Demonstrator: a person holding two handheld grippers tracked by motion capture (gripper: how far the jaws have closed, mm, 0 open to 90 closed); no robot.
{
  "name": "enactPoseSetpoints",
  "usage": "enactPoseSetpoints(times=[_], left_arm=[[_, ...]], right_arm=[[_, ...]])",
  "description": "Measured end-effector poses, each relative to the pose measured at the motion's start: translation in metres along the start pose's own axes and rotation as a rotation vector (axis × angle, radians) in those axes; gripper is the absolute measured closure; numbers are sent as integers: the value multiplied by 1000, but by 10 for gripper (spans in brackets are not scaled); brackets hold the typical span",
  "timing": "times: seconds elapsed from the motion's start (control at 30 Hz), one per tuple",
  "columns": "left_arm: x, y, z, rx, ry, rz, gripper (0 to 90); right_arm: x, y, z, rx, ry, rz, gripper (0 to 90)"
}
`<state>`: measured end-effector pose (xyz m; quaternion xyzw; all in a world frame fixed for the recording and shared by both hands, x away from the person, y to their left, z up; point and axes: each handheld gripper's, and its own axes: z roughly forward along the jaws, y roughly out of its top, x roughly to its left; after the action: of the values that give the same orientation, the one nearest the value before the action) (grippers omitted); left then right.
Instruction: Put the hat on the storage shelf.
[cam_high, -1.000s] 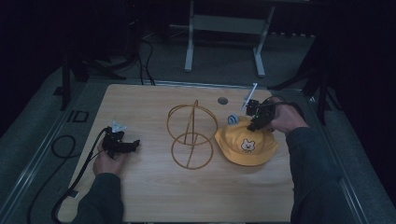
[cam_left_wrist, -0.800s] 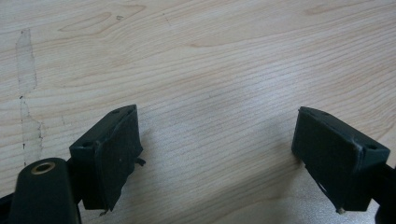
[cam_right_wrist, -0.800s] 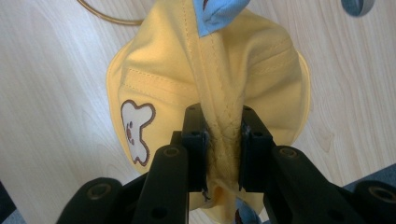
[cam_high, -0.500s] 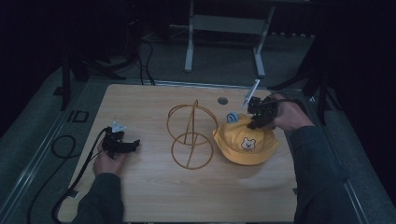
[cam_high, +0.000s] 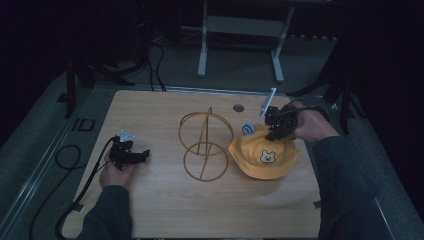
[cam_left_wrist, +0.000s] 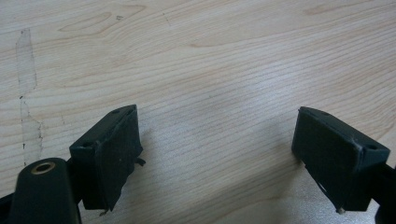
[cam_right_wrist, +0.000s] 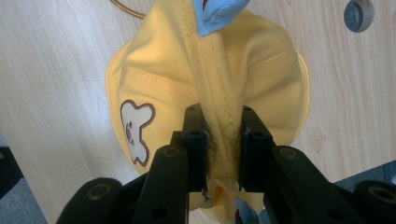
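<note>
high view: right gripper (cam_high: 276, 131) still pinches yellow hat (cam_high: 264, 156), barely shifted

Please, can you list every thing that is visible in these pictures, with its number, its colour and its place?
yellow hat: one, yellow with a bear patch and blue trim, right part of the table, pinched by the right gripper
wire stand: one, gold, table centre, left of the hat
table: one, light wood, with a round hole near its far edge
left gripper: one, black, open, over bare wood at table left
right gripper: one, black, shut on a fold of the hat
</note>
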<state>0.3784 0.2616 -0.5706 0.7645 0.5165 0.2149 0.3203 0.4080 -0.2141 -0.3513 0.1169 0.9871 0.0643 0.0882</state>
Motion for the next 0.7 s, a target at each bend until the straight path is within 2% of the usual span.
enactPoseSetpoints(times=[0.2,0.43,0.7], left_arm=[[0,0,0,0,0,0,154],[0,0,0,0,0,-1,154],[0,0,0,0,0,0,154]], right_arm=[[3,-3,-17,-39,-8,-4,761],[1,-8,-30,-91,0,15,761],[-1,-19,-41,-128,-12,44,761]])
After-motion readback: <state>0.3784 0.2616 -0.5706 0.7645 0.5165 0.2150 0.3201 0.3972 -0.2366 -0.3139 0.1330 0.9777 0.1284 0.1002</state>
